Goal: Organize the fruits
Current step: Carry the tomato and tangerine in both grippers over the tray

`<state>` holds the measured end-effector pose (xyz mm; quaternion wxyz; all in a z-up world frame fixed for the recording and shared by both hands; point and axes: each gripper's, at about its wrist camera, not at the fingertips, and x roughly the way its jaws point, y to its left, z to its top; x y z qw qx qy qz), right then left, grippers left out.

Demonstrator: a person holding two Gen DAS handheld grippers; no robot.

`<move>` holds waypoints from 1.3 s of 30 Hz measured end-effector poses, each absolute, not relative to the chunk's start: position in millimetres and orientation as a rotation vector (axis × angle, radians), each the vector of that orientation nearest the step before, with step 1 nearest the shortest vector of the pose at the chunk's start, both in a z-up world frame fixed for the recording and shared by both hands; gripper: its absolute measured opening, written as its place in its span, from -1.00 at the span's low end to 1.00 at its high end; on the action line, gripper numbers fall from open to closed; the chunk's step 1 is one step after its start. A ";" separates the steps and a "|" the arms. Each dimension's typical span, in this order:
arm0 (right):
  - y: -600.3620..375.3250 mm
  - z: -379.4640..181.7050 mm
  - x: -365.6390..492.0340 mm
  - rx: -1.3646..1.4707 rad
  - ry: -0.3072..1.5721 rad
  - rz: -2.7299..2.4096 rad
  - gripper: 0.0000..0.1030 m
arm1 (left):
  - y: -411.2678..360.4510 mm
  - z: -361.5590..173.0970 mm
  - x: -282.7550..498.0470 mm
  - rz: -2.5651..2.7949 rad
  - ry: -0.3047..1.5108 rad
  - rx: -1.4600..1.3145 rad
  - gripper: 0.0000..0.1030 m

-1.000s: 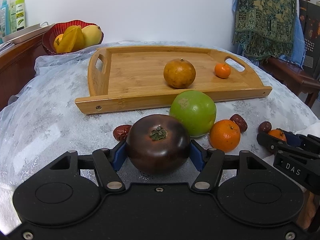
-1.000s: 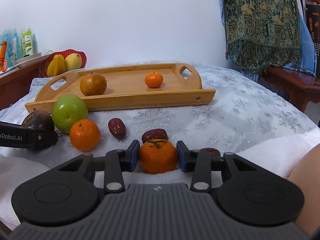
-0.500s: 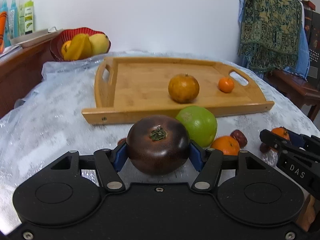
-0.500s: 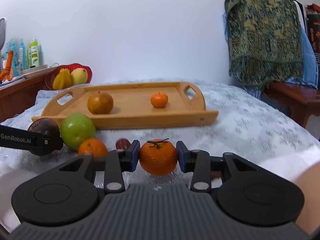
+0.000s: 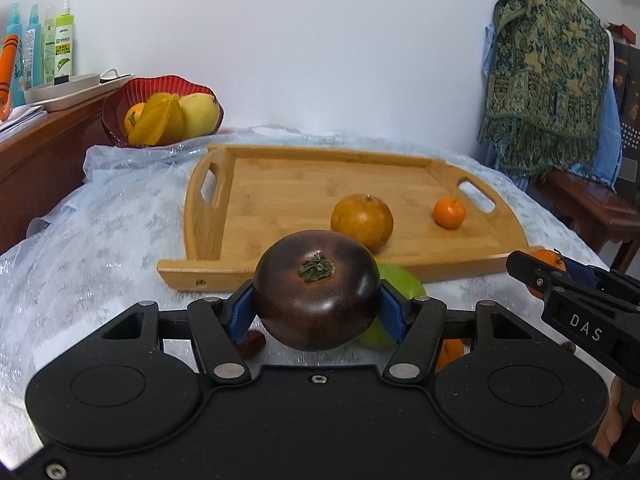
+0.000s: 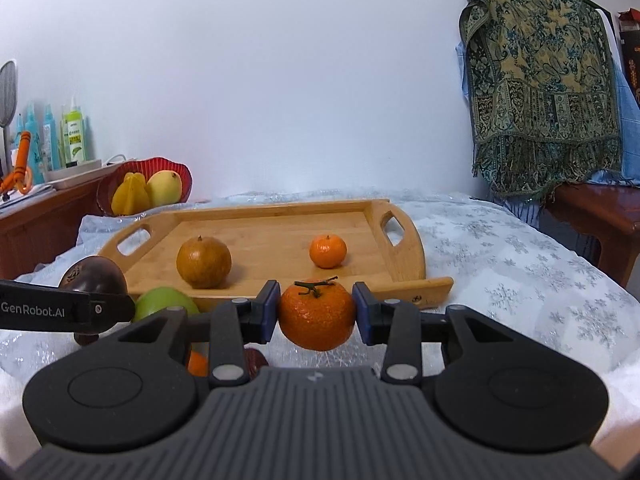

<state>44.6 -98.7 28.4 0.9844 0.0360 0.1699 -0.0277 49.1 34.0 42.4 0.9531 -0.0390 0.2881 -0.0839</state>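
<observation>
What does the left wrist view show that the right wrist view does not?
Left only: the stem end of the dark tomato in the left gripper, which is shut on it.

Right only: the tangerine seen whole in the right gripper, and a round mesh object at far left.

Both: the wooden tray holding a brownish fruit and small mandarin, the green fruit, the red bowl.

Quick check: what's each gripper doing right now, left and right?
Left gripper: closed on the dark brown fruit.
Right gripper: closed on the orange tangerine.
</observation>
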 end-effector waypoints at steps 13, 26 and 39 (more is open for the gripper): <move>-116.3 53.9 93.5 0.080 0.318 -0.038 -0.15 | 51.0 70.1 99.2 -0.108 0.540 -0.077 0.17; -132.4 60.9 159.4 0.122 0.362 0.006 -0.15 | 48.2 68.3 164.2 -0.126 0.589 -0.121 0.17; -142.6 43.9 209.6 0.141 0.469 0.008 -0.15 | 48.6 52.3 202.1 -0.063 0.620 -0.132 0.17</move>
